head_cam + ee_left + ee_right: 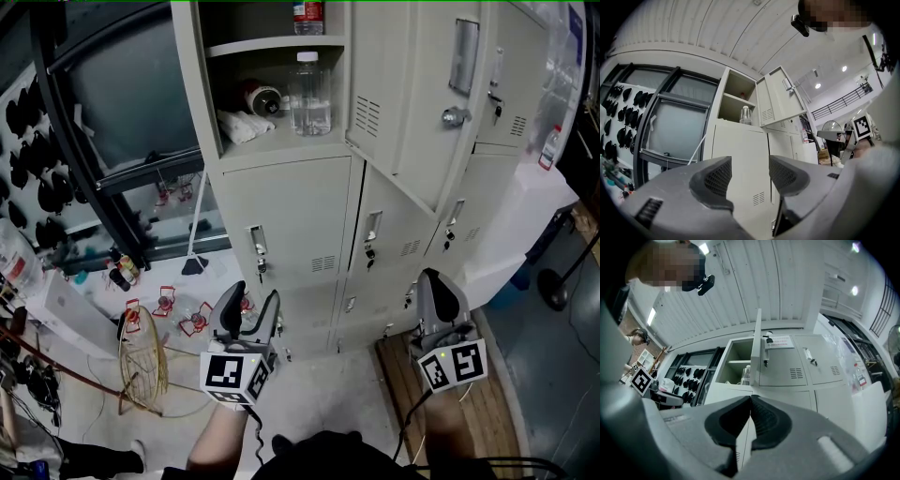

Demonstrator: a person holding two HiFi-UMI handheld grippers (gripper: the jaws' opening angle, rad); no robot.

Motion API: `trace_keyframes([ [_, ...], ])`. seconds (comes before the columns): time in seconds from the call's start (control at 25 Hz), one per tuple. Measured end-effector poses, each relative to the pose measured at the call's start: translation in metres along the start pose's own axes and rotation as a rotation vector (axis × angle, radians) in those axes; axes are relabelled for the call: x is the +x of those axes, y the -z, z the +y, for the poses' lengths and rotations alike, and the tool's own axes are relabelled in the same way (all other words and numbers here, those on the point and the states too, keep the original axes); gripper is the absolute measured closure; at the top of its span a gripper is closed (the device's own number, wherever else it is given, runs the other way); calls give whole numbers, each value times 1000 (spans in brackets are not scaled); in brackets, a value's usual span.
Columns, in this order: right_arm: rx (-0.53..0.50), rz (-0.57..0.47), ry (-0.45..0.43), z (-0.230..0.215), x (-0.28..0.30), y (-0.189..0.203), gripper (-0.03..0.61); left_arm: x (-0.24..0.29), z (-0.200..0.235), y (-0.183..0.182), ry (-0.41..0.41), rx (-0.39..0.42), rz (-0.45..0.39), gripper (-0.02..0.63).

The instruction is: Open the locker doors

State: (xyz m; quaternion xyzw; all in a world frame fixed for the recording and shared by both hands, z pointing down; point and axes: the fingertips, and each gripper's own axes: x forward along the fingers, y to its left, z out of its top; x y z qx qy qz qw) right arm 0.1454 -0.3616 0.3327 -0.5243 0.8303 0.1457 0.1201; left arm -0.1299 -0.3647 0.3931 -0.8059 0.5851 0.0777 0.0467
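Tools both low in the head view, short of the lockers and touching nothing. Left tool: jaws apart, nothing between them. Right tool: jaws together, tips meeting, nothing held.

Surface: pale floor under the left tool; wooden board under the right tool, lower right of frame. Wire basket on the floor at lower left, small red items scattered just above it.

Room: black-framed window at upper left, with a white panel carrying rows of black objects at the far left edge. Ribbed white ceiling with strip lights in the right gripper view.

Locker bank: pale grey metal, filling the upper middle of the head view. One upper door stands open, swung toward the right, its vent slots and knob facing the camera. The open compartment holds a clear bottle standing upright, a white cloth at its left, and a dark container lying on its side behind. The door below is shut, as are those to its right.
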Motion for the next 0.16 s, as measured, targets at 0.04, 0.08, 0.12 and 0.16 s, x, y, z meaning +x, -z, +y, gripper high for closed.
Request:
trace_keyframes([
  [0.04, 1, -2, 0, 0, 0, 0, 578, 0, 0, 1, 0, -1, 2, 370],
  [0.08, 2, -3, -1, 0, 0, -1, 578, -1, 0, 1, -1, -2, 3, 370],
  [0.12, 3, -5, -1, 0, 1, -2, 578, -1, 0, 2, -1, -3, 4, 370],
  [0.16, 4, -8, -2, 0, 1, -2, 578, -2, 0, 2, -2, -4, 6, 370],
])
